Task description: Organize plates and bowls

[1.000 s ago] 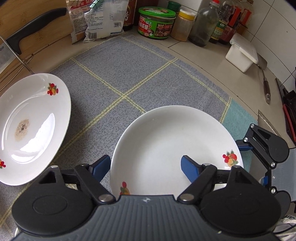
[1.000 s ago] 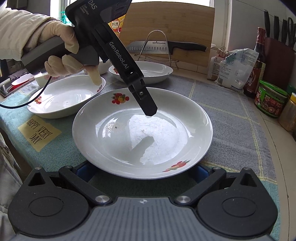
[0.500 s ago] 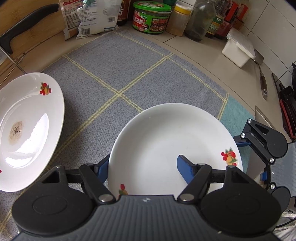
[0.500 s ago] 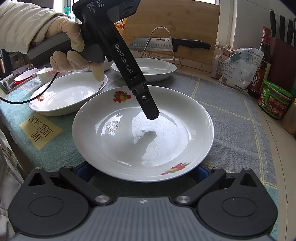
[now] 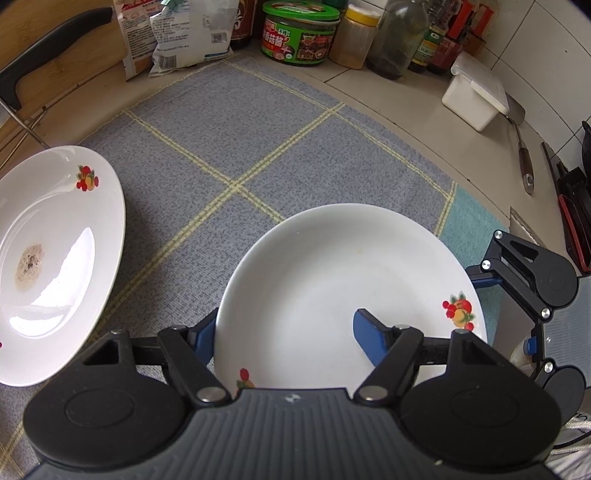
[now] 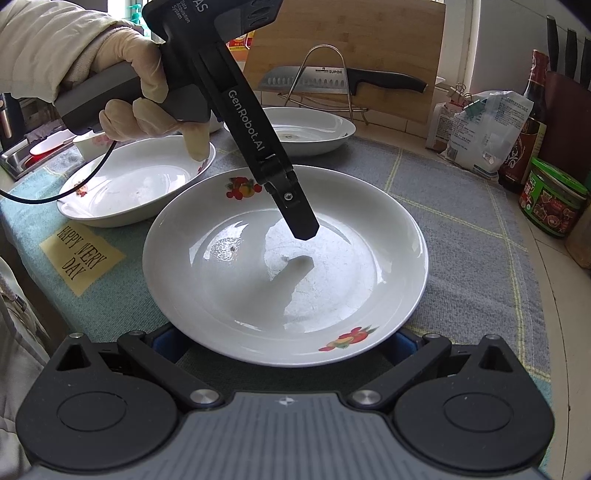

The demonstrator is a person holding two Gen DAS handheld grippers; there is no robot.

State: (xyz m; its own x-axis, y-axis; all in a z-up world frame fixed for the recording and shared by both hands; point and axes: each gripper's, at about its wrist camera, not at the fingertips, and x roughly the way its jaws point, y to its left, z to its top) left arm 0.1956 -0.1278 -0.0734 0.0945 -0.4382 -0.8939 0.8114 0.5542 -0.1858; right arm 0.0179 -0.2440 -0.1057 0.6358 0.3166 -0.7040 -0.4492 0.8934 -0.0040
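A white plate with fruit prints [image 5: 332, 280] [image 6: 284, 266] lies on the grey mat. My left gripper [image 5: 284, 338] is open astride its near rim, one blue finger [image 5: 369, 339] over the plate's inside, the other [image 5: 203, 336] outside and below the rim. In the right wrist view that finger [image 6: 295, 210] hangs above the plate's middle. My right gripper [image 6: 284, 347] is open wide, its blue fingers largely hidden under the plate's opposite rim. A second plate with a brown stain [image 5: 48, 258] [image 6: 295, 133] and a third plate [image 6: 133, 184] lie nearby.
A knife on a wire stand [image 6: 332, 79] leans before a wooden board. Bags [image 5: 184, 33], a green-lidded jar [image 5: 299, 33], bottles [image 5: 391, 37] and a white box [image 5: 476, 92] line the counter's back. A small bowl [image 6: 92, 144] sits beyond the third plate.
The left gripper has shifted slightly left over the plate and risen a little. The plate and the right gripper have barely moved.
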